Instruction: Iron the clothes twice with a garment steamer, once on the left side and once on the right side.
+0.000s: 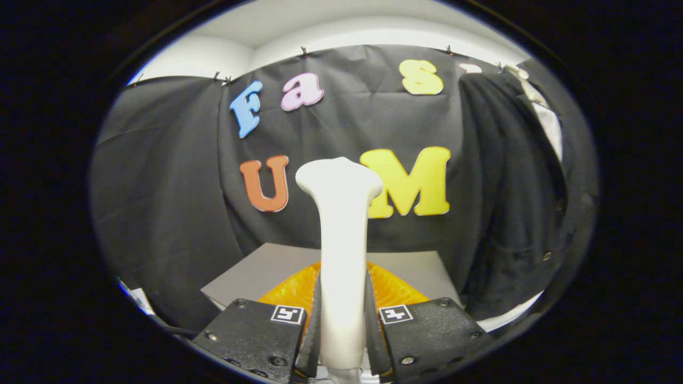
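- The gripper (341,320) was clamped on the white garment steamer (340,224), both fingers pressing its handle.
- A dark jacket (507,202) hung at two o'clock.

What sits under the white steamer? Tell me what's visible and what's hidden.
An orange ribbed base spreads beneath the steamer, on a grey board. The gripper is shut on the steamer; its fingers cover where steamer meets base.
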